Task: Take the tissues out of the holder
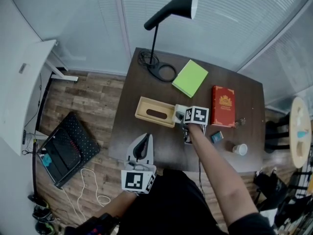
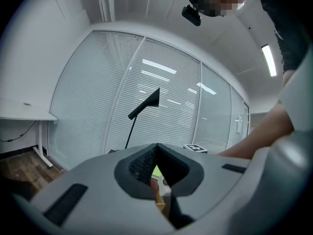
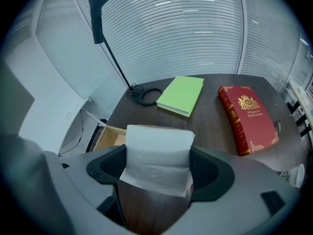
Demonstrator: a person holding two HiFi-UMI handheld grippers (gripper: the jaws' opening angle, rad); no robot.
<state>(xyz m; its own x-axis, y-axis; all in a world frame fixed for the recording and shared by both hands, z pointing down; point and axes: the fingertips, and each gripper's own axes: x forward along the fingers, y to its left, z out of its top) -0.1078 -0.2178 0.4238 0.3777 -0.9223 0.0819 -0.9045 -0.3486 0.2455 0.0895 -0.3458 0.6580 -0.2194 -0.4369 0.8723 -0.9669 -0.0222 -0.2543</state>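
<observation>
Head view: room walled in white-blinded glass [image 1: 234, 13], wood-plank floor [image 1: 93, 102], dark brown rectangular table [image 1: 161, 148] bearing pale wooden slotted holder [image 1: 155, 112]. White folded tissue stack [image 3: 159, 146] clamped between wide-set jaws of right gripper [image 3: 159, 170], just beside holder's right end; left gripper [image 1: 145, 137] with jaws together.

Dark table [image 1: 161, 89], black lamp [image 1: 176, 9], blind-covered glass walls [image 1: 244, 18], plank floor [image 1: 93, 97], white desk [image 1: 29, 82].
</observation>
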